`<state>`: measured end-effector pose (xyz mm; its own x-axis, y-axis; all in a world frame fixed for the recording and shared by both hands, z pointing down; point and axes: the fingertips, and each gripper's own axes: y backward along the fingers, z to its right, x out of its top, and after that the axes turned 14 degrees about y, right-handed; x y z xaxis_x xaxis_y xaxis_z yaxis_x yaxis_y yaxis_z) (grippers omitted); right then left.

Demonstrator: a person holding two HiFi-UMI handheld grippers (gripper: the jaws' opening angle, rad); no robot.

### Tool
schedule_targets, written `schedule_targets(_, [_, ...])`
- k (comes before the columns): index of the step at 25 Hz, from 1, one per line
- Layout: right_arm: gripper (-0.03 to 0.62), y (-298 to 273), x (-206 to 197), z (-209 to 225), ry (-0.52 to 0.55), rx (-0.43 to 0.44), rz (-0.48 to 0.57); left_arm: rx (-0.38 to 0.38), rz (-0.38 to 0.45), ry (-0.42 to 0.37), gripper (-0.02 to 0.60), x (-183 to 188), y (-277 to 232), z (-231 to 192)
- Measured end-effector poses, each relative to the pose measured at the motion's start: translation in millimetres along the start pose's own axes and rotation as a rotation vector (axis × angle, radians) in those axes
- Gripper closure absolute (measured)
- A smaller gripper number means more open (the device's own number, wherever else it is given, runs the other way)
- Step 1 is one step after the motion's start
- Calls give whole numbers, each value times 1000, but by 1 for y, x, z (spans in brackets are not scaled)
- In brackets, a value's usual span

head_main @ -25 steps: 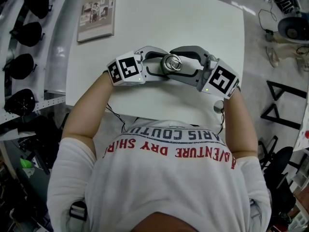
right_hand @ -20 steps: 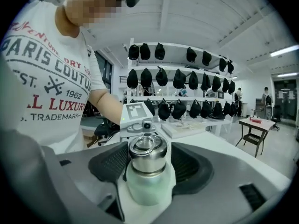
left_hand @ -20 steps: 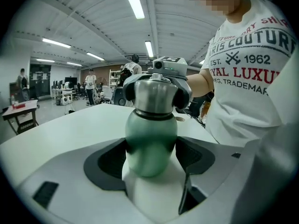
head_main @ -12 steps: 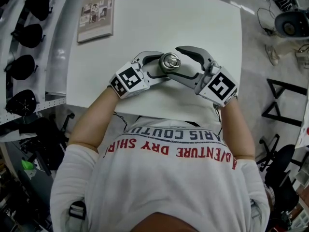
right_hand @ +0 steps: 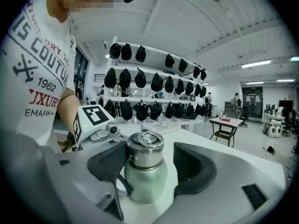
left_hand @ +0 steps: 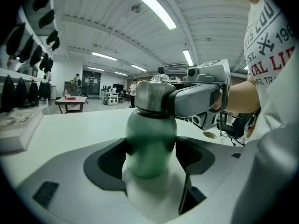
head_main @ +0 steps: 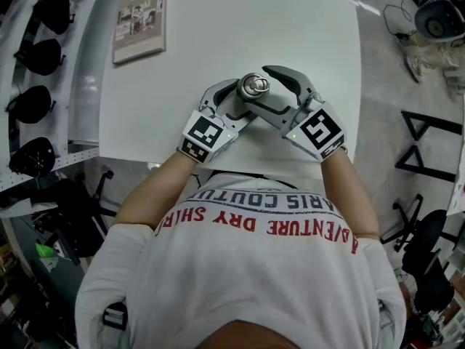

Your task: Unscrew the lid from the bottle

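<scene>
We kept left gripper clenched on bottle, pads pressed on both green sides of body. Bottle stood upright on table, held between left jaws, just ahead of right gripper. Right jaws straddled steel lid; they had just been opening, grip released, gap seen at one pad. Lid sat on bottle neck, above left pads.

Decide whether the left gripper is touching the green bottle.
Touching. In the left gripper view, the left gripper presses its pads against both sides of the bottle.
</scene>
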<state>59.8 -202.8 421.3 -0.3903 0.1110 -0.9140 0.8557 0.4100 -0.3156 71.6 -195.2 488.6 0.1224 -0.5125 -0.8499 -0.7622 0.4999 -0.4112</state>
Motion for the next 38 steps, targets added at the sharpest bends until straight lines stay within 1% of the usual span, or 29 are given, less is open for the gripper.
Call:
schedule_targets(5, [293,-5,1,-1,18,-28,-12,61,39,38,233,0,-2,1])
schedule_targets(10, [303,-10,3,-2,46,-40,-20,87,50,49,233,0,-3,1])
schedule_targets(12, [321,-10,3,-1,47,-44,-21,85,50,51,233,0,-3,1])
schedule_targets(16, [324,-10,3,-1,52,-40,-19,74,48,54,233,1,-3,1])
schedule_targets(21, [326,-11,4,-4,65,1,-15,36,30,27,233,-1,-1,0])
schedule_targets(23, [326,-11,3,-5,73,26,-12,5,14,9,233,-1,-1,1])
schedule_targets(25, [326,-10,3,-5,81,54,-9,-42,-11,-12,233,-2,-1,1])
schedule_targets(30, [326,-13,3,-5,104,123,-3,-200,-95,-91,233,-2,0,-3])
schedule_targets(35, [326,-14,4,-5,117,179,-1,-349,-214,-189,236,-3,2,-5])
schedule_targets(38, [326,-13,4,-6,131,215,2,-429,-267,-248,245,-4,4,-7])
